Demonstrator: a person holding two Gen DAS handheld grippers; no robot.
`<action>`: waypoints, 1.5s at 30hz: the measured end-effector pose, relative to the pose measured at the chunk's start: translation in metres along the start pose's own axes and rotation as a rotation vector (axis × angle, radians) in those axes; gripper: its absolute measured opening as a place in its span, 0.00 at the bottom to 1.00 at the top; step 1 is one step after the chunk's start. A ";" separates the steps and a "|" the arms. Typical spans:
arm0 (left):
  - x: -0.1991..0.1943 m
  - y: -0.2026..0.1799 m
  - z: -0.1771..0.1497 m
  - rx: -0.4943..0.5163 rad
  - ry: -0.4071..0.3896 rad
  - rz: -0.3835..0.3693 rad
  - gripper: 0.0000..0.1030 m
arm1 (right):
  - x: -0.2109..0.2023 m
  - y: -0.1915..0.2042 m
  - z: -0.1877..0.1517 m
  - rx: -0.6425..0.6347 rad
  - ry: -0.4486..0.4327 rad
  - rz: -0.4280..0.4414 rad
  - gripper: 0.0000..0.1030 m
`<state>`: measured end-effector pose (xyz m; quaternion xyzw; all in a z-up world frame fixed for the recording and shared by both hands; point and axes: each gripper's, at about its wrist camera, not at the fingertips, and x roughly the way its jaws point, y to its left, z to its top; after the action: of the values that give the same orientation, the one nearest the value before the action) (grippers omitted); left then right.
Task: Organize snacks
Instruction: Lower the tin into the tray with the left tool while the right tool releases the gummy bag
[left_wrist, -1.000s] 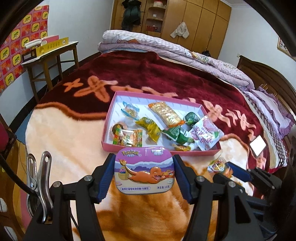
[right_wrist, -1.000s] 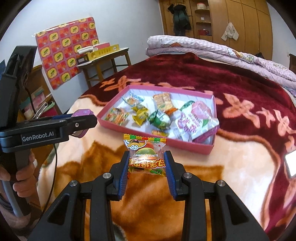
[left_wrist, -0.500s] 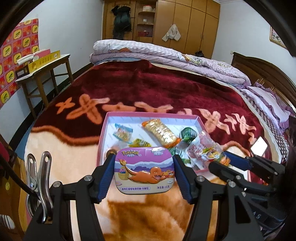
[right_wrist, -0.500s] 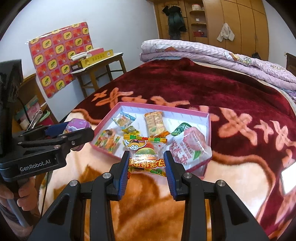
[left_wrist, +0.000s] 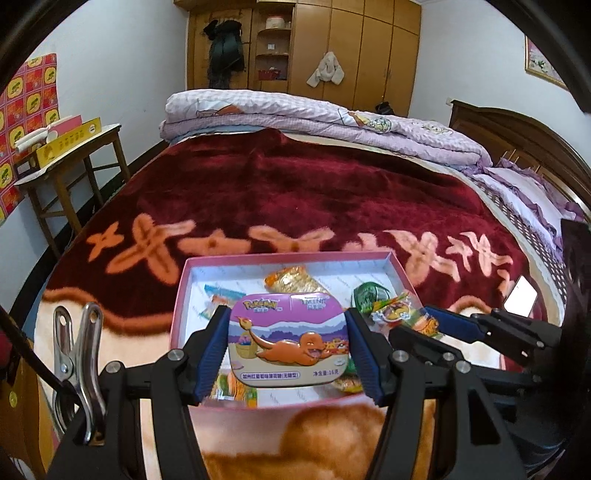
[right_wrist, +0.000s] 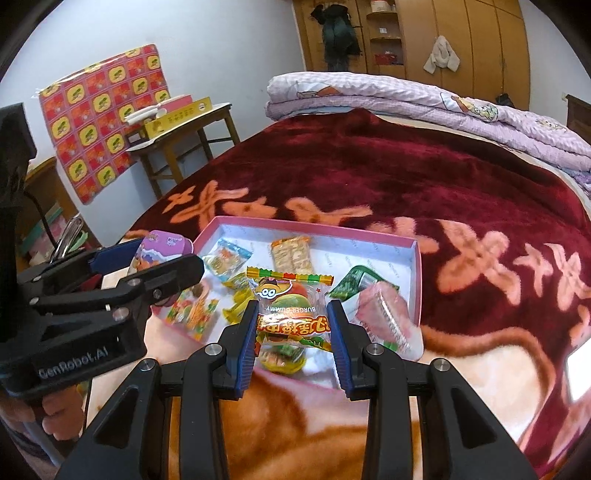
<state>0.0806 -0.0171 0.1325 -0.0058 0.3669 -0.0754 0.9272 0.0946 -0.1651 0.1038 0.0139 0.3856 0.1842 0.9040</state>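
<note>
On the bed, over the red and orange blanket, the left hand-held gripper was clamped on a purple Pokémon tin, its blue pads pressed to both short sides, held just above the near half of the pink tray. Beside it, the right hand-held gripper pinched a burger gummy packet over the tray's near edge. Inside the tray lay other snacks: a golden cracker pack, a green packet and a pink pouch leaning on the right wall. A phone lay on the blanket, off to the right.
</note>
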 end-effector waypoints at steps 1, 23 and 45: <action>0.003 0.000 0.001 -0.002 -0.001 -0.003 0.63 | 0.004 -0.002 0.002 -0.001 0.007 -0.005 0.36; 0.080 0.015 -0.011 -0.038 0.087 -0.019 0.63 | 0.062 -0.022 0.011 0.002 0.055 -0.088 0.36; 0.072 0.015 -0.013 -0.052 0.091 -0.010 0.68 | 0.037 -0.021 0.007 0.021 -0.029 -0.049 0.57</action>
<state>0.1252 -0.0115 0.0729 -0.0284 0.4104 -0.0707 0.9087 0.1294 -0.1709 0.0800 0.0166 0.3748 0.1578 0.9134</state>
